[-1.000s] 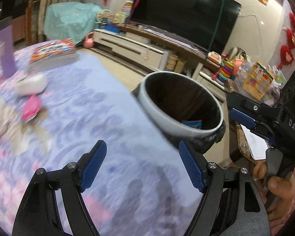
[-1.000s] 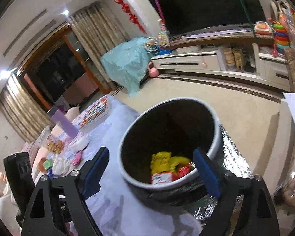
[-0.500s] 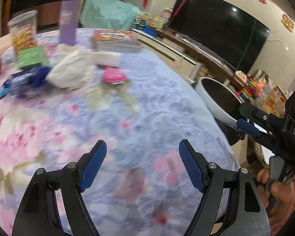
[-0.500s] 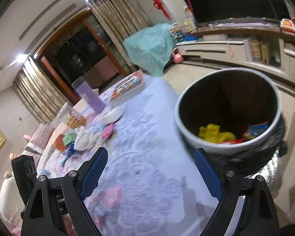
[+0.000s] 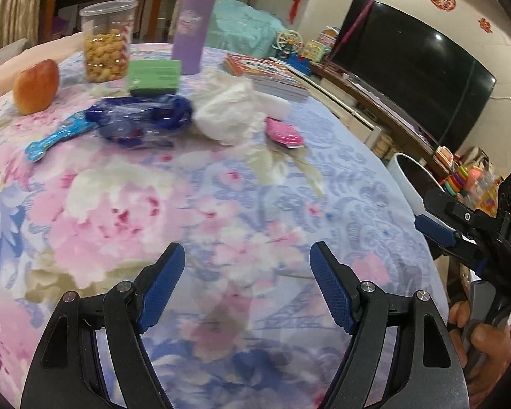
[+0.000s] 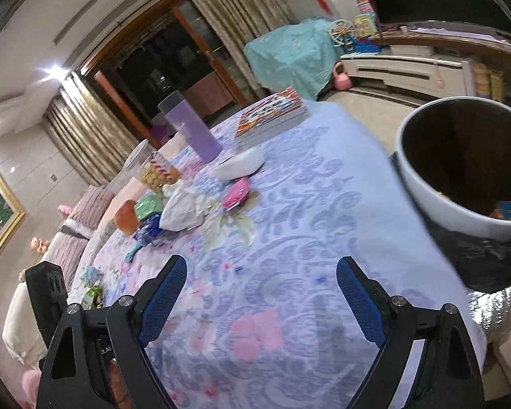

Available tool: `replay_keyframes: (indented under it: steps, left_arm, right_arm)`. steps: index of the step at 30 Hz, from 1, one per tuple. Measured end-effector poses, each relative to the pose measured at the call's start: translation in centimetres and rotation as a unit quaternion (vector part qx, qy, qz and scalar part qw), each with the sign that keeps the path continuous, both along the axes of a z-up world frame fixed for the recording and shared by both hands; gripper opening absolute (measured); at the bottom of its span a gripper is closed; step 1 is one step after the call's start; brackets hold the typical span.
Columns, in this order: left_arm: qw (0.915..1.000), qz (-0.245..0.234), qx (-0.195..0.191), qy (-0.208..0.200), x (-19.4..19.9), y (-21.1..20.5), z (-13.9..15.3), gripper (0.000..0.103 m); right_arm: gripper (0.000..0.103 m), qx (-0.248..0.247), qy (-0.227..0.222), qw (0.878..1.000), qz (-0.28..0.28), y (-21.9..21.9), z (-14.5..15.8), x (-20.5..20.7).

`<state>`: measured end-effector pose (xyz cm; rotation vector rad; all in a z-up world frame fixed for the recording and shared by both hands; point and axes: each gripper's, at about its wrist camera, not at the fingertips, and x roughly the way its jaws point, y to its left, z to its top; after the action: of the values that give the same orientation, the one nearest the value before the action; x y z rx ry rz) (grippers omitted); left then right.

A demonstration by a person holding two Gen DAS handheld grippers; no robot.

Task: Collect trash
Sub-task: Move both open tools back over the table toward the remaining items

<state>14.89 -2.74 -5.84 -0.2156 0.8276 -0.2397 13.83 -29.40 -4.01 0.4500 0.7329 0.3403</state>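
Trash lies on the floral tablecloth (image 5: 126, 211): a crumpled white tissue (image 5: 226, 110), a pink wrapper (image 5: 284, 133), a dark blue plastic wrapper (image 5: 143, 117) and a light blue wrapper (image 5: 56, 134). The tissue (image 6: 184, 208) and pink wrapper (image 6: 236, 192) also show in the right wrist view. The white trash bin (image 6: 436, 184) with a black liner stands beside the table at the right and holds some wrappers. My left gripper (image 5: 247, 286) is open and empty over the near cloth. My right gripper (image 6: 260, 300) is open and empty, also seen in the left wrist view (image 5: 439, 228).
On the table's far side stand a purple tumbler (image 5: 192, 27), a clear jar of snacks (image 5: 107, 41), a green box (image 5: 153, 76), an apple (image 5: 35, 87), a stack of books (image 5: 265, 76) and a white dish (image 6: 238, 167). A TV (image 5: 412, 71) is beyond.
Both grippers have swung left from the bin toward the table. The bin has slid to the right edge of both views and the pile of trash has come into view.
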Motion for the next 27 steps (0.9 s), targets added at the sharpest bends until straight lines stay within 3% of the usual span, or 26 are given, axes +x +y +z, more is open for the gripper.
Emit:
replay_keyframes:
  steps: [16,27]
  left_arm:
    - [0.9969,0.073,0.03,-0.006,1.3,8.0,0.1,0.078]
    - [0.9918,0.106,0.071,-0.005,5.5,13.8,1.1,0.078]
  right_arm:
    - [0.091,0.001,-0.004,0.998,0.057,6.4,-0.5,2.3]
    - [0.091,-0.013,-0.012,0.997,0.081,10.4,-0.4,5.4]
